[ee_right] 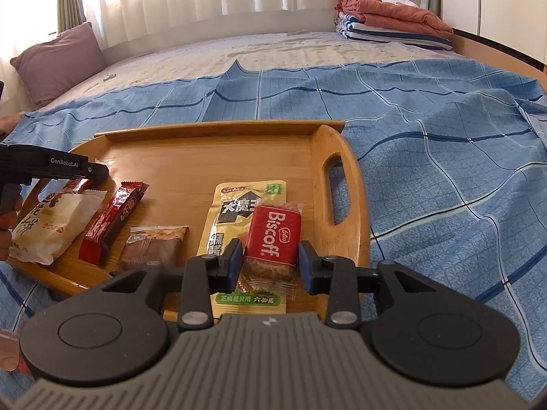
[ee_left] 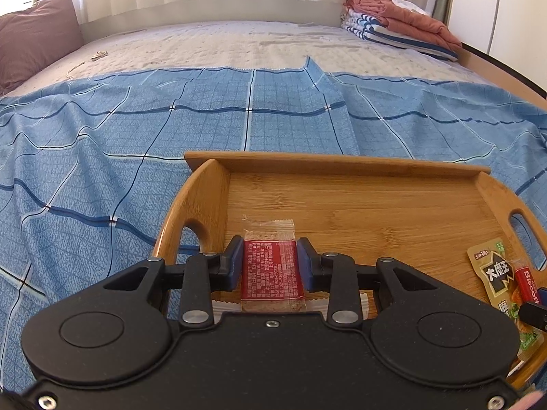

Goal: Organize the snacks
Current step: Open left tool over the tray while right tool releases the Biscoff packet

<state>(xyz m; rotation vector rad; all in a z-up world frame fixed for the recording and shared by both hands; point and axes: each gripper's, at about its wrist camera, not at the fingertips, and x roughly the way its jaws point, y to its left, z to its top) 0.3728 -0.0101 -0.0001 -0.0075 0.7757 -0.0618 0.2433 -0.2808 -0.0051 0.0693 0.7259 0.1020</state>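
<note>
My left gripper [ee_left: 270, 266] is shut on a red-labelled snack bar [ee_left: 271, 273] in a clear wrapper, low over the near left part of the wooden tray [ee_left: 335, 164]. In the right wrist view it reaches in from the left, its fingertips [ee_right: 99, 172] above the tray [ee_right: 218, 128]. My right gripper [ee_right: 270, 263] straddles a red Biscoff biscuit [ee_right: 273, 232] lying on a yellow sauce packet [ee_right: 232, 212]. A thin gap shows beside its right pad, so it is open. A white packet [ee_right: 51, 225], a red and dark bar [ee_right: 112, 218] and a brown clear-wrapped snack [ee_right: 154, 249] lie on the tray.
The tray sits on a blue checked sheet [ee_left: 136, 171] spread over a bed. A mauve pillow [ee_right: 61, 61] leans at the far left and folded blankets [ee_right: 389, 20] are stacked at the far right. A hand [ee_right: 7, 232] shows at the left edge.
</note>
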